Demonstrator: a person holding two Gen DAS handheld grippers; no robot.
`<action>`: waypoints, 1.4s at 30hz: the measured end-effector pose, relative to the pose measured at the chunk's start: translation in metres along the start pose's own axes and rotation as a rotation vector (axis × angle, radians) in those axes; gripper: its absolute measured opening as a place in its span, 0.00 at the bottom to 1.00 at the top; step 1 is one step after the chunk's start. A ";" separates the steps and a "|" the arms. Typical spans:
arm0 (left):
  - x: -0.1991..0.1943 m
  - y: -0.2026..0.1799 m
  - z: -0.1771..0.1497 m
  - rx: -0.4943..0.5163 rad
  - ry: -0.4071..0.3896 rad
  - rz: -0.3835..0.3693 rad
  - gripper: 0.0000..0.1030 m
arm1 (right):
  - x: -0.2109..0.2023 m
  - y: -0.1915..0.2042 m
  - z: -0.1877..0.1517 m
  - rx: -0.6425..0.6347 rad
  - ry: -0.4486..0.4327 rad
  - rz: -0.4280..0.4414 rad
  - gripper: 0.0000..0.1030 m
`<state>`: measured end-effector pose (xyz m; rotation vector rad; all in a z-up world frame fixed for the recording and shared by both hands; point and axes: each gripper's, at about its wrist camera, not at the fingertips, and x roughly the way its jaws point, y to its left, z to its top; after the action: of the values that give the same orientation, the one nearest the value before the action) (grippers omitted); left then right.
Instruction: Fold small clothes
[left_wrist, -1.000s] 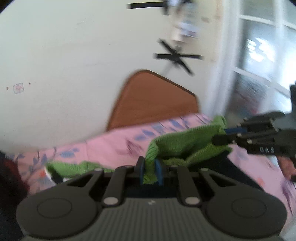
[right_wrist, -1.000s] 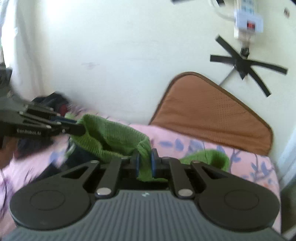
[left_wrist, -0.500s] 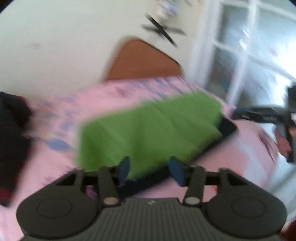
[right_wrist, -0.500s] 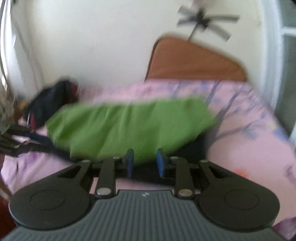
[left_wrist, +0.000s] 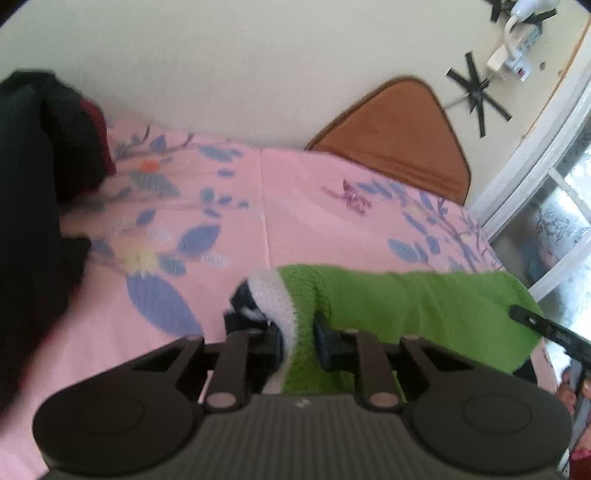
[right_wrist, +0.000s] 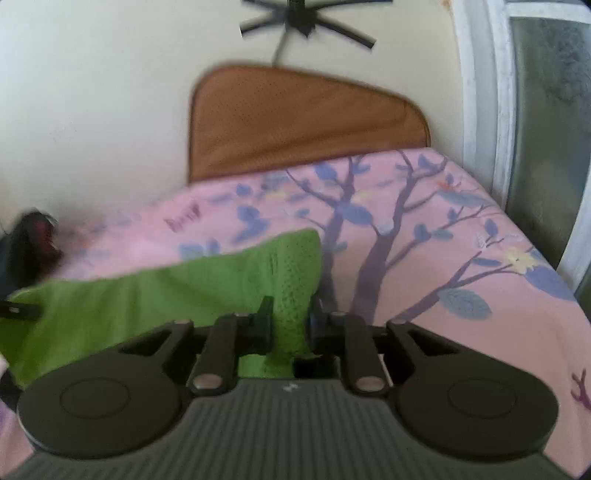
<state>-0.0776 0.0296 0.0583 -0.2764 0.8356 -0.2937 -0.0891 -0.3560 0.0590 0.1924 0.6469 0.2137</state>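
A green knitted garment (left_wrist: 424, 306) with a white trim (left_wrist: 275, 295) and a dark part beneath lies across the pink flowered bed sheet (left_wrist: 295, 192). My left gripper (left_wrist: 300, 339) is closing, and its pads pinch the garment's trimmed end. At the right edge of the left wrist view, a finger of the other gripper (left_wrist: 543, 326) reaches the garment's far end. In the right wrist view, my right gripper (right_wrist: 290, 321) is closing too, with the green garment (right_wrist: 166, 295) squeezed between its pads at the right corner. The garment's underside is hidden.
A heap of dark clothes (left_wrist: 37, 184) lies on the bed's left side, also visible in the right wrist view (right_wrist: 29, 243). A brown padded board (left_wrist: 399, 136) leans against the wall behind the bed. A window frame (left_wrist: 535, 166) bounds the right side.
Both grippers held the garment raised, then opened over it as it lay spread on the bed. Now both have sunk, rolled and shut on its two ends.
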 end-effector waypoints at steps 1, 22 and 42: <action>-0.002 0.004 0.006 0.009 -0.007 0.001 0.14 | -0.014 0.006 -0.002 -0.021 -0.033 0.014 0.14; -0.016 -0.057 -0.003 0.115 -0.042 -0.246 0.17 | -0.031 -0.068 -0.037 0.439 0.059 0.203 0.71; 0.008 -0.017 -0.017 0.029 -0.055 -0.291 0.32 | -0.062 0.117 0.034 0.022 -0.036 0.407 0.22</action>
<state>-0.0879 0.0087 0.0486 -0.3786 0.7355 -0.5674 -0.1326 -0.2629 0.1499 0.3480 0.5695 0.5938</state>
